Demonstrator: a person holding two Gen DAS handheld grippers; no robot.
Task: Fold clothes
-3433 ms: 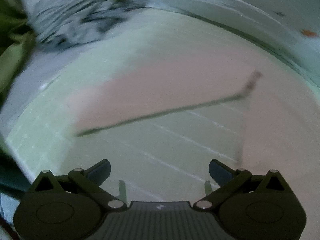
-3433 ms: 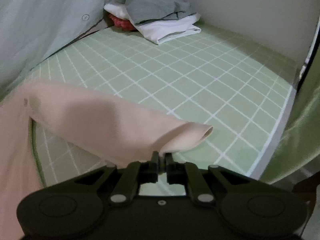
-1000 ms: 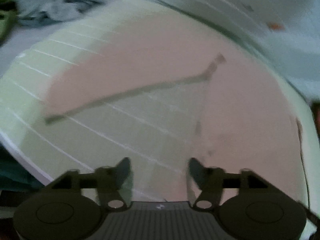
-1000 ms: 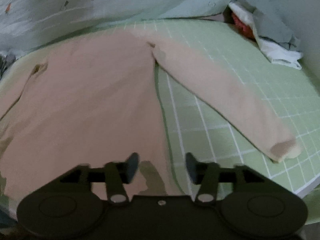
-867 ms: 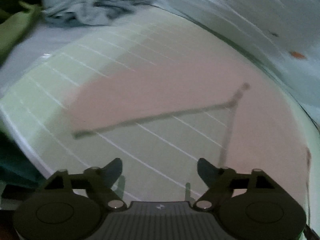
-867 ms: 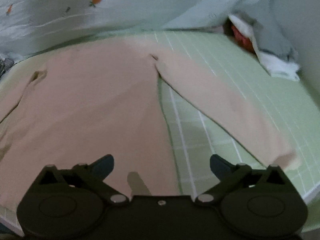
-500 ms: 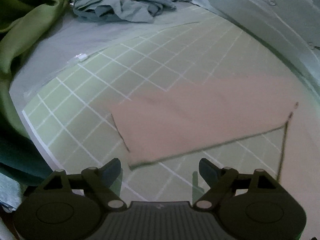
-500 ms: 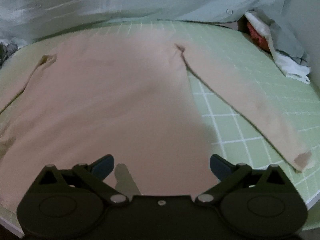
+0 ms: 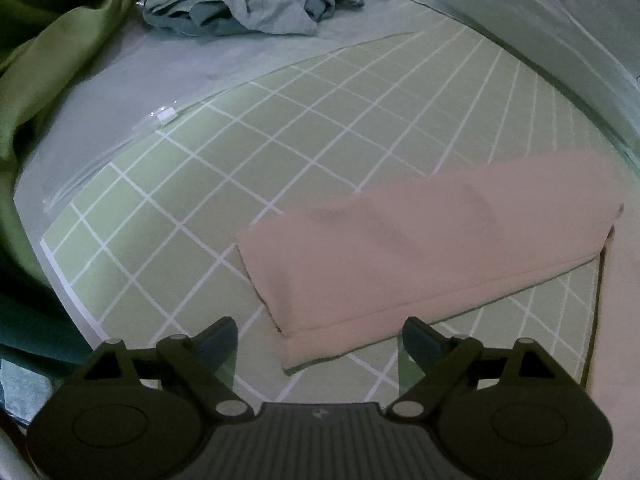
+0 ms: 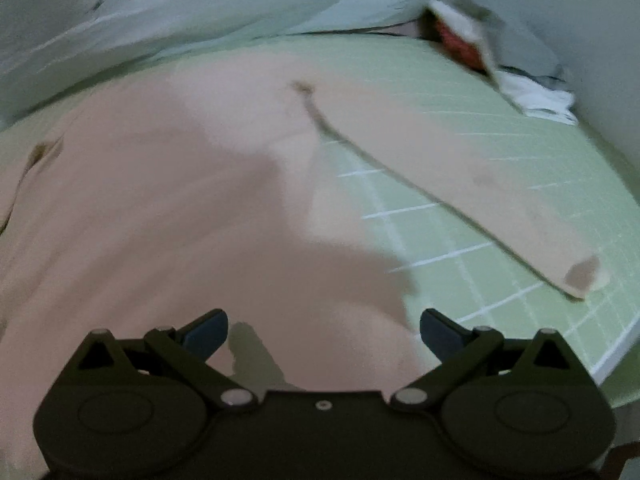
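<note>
green grid mat [image 9: 280, 128] underneath. pink shirt [image 10: 180, 208] spread flat, sleeve [image 9: 420, 256] just ahead of left gripper [image 9: 320, 336], jaws just widening, empty. right gripper [image 10: 324, 332] wide, empty. next, probably pinch sleeve, fold inward.

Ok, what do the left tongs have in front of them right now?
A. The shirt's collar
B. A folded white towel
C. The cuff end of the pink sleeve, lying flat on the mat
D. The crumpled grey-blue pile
C: in the left wrist view the pink sleeve lies flat on the green grid mat, its cuff end just ahead of the open, empty left tongs.
</note>
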